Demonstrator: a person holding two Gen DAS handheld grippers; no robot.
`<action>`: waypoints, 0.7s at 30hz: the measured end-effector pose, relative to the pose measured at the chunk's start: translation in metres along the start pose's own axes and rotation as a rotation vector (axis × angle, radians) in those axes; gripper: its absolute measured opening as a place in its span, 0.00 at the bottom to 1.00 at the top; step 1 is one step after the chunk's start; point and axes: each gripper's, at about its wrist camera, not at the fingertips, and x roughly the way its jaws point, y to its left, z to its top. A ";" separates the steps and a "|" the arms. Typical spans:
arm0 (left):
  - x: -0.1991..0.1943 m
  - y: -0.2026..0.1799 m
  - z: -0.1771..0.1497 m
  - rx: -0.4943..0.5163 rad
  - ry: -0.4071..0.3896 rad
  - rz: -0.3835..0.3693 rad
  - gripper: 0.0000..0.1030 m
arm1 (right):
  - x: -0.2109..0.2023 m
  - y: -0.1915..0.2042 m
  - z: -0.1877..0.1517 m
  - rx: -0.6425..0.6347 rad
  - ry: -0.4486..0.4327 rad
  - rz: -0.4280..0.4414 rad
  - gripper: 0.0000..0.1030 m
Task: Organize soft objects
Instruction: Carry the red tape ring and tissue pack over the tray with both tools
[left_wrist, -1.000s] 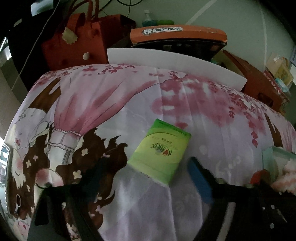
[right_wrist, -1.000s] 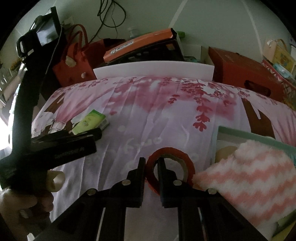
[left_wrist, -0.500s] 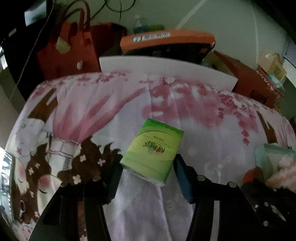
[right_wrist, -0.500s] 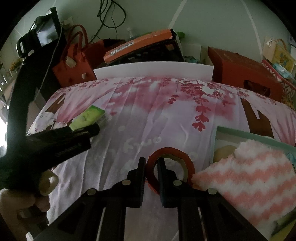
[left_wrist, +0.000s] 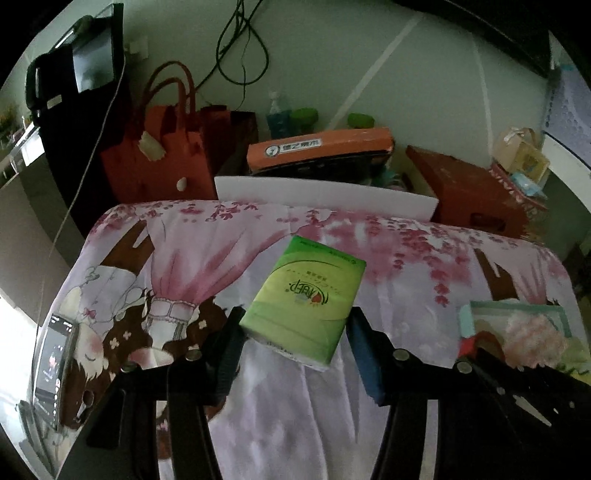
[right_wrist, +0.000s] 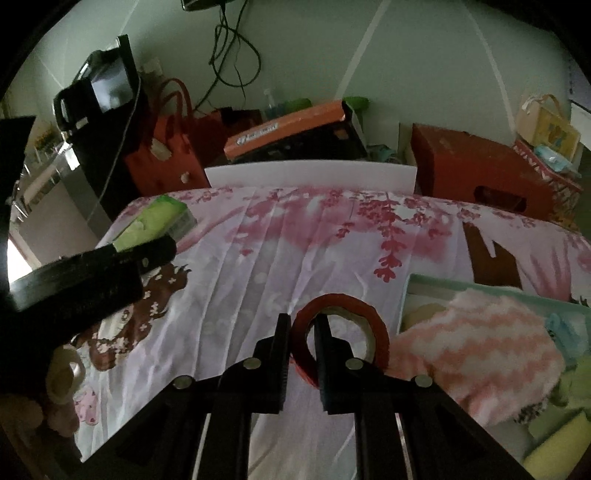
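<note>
Left wrist view: the left gripper (left_wrist: 295, 332) has the green tissue pack (left_wrist: 304, 301) clamped between its two fingers, lifted clear above the pink flowered cloth (left_wrist: 388, 266). The pack's printed face is turned up with a logo in the middle, but the lettering is upside down and too small to read. Behind the table, an orange box (left_wrist: 319, 147) carries a white label with Chinese characters I cannot make out. A red bag (left_wrist: 159, 166) stands to its left, and a phone (left_wrist: 51, 365) with a lit screen lies at the cloth's left edge.

Right wrist view: the right gripper (right_wrist: 301, 332) is clenched on the near rim of a red tape roll (right_wrist: 341, 332), which stands on edge on the cloth. Just to its right, a teal tray (right_wrist: 417, 291) holds a pink-and-white fluffy cloth (right_wrist: 476, 350). Far left, the tissue pack (right_wrist: 155, 223) shows in the other gripper's grip.
</note>
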 end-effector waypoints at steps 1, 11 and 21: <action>-0.005 -0.002 -0.002 0.001 -0.004 -0.001 0.55 | -0.005 0.000 -0.001 0.002 -0.006 0.000 0.13; -0.048 -0.015 -0.012 0.026 -0.041 0.020 0.55 | -0.045 -0.001 -0.006 -0.013 -0.060 0.016 0.13; -0.079 -0.025 -0.028 0.060 -0.078 0.031 0.56 | -0.091 -0.006 -0.013 -0.006 -0.128 0.017 0.13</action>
